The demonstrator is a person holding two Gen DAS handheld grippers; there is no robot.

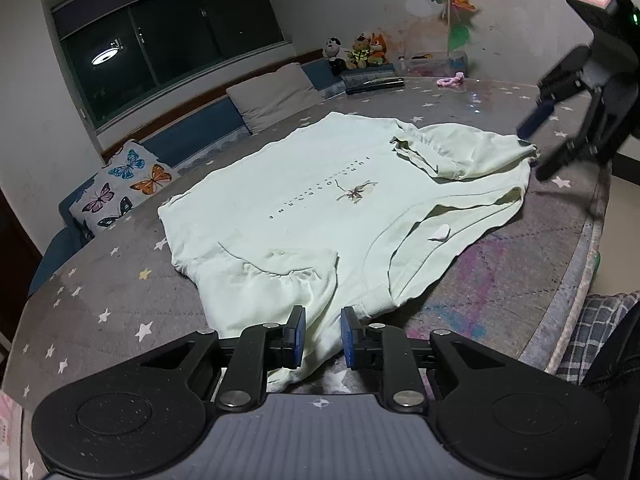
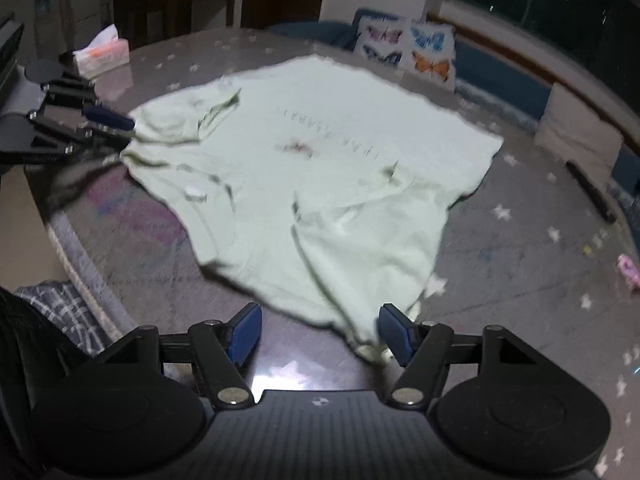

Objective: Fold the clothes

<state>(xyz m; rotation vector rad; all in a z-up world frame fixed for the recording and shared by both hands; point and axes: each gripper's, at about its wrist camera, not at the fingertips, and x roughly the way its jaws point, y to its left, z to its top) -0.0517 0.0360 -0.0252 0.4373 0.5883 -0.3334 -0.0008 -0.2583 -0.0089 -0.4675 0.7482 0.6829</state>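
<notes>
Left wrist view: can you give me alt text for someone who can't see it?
A pale green T-shirt lies spread on a grey star-print table, both sleeves folded inward. The left hand-held gripper pinches the shirt's near edge; the right hand-held gripper is open at its far corner.

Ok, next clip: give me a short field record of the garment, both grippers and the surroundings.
garment: pale green T-shirt spread flat, both sleeves folded inward
surface: grey star-print cover
left gripper: fingers narrowly apart, shirt's shoulder edge between them; grip not clear
right gripper: fingers wide apart, shirt's corner by one finger, not clamped
print: line of small letters and a small flower motif
nearby: butterfly cushion, tissue box, plush toys
image quality: right wrist view blurred
</notes>
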